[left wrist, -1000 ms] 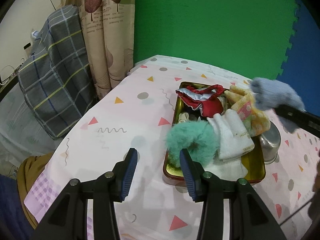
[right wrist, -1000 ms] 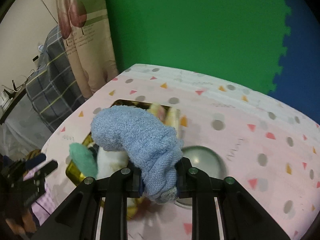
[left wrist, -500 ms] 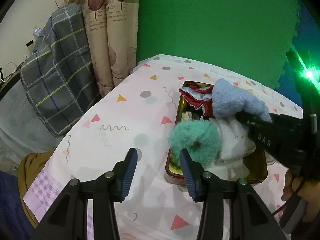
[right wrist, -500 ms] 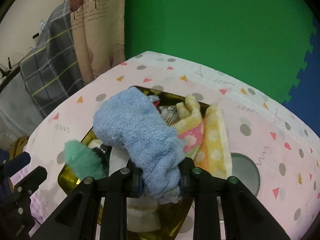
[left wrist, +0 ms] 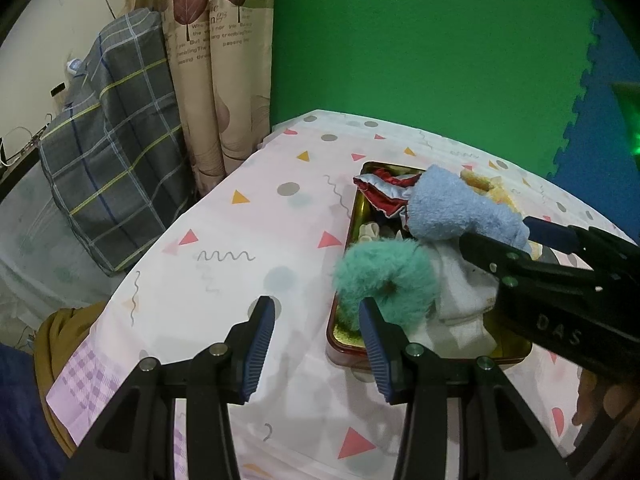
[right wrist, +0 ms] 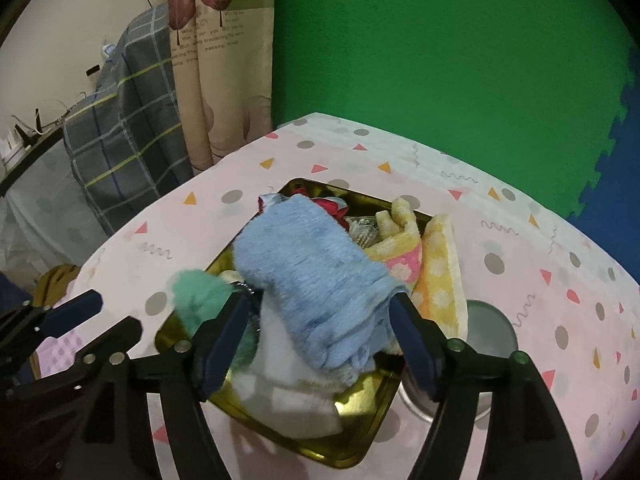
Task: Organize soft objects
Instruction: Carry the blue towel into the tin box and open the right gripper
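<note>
Tin (right wrist: 362,450) on table (left wrist: 256,216), one, holding one blue sock (right wrist: 316,280) between opening jaws of right gripper (right wrist: 320,340), one teal scrunchie (left wrist: 384,276), one white sock (left wrist: 460,292), left gripper (left wrist: 316,344) jaws apart, empty.

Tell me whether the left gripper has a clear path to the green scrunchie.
Probably yes: the left gripper is open, and the green scrunchie sits at the tray's near end, just beyond its right finger, uncovered.
</note>
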The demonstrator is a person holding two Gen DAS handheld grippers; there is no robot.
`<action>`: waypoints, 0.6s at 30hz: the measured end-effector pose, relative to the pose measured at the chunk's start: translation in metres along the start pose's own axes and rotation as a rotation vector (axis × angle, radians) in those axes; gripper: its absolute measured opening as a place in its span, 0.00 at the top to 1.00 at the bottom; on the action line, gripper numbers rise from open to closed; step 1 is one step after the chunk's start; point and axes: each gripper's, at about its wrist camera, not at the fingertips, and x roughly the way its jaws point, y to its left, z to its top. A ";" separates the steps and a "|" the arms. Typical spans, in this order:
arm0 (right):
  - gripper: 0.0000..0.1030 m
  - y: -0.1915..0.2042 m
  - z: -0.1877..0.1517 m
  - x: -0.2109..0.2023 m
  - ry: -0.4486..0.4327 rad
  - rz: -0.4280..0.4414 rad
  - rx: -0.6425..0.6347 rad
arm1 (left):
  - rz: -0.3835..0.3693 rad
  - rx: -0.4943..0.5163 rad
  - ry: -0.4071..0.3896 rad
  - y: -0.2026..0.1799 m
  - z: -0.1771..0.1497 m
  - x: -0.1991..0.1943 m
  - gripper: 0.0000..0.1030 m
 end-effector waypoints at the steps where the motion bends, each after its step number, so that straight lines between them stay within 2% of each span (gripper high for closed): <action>1: 0.30 -0.001 -0.002 -0.002 0.005 0.008 0.010 | 0.001 0.000 0.000 0.000 0.000 0.000 0.57; 3: 0.22 -0.002 -0.006 -0.004 0.007 0.012 0.025 | 0.002 0.000 0.003 0.000 0.000 0.001 0.57; 7: 0.22 -0.011 -0.016 -0.016 0.007 0.038 0.098 | 0.007 0.000 0.003 0.000 0.000 0.002 0.57; 14: 0.12 -0.016 -0.035 -0.038 -0.027 -0.027 0.151 | 0.025 0.009 0.012 -0.001 -0.001 0.005 0.57; 18: 0.08 -0.013 -0.047 -0.043 -0.036 -0.033 0.176 | 0.032 0.015 0.006 -0.002 -0.002 0.005 0.56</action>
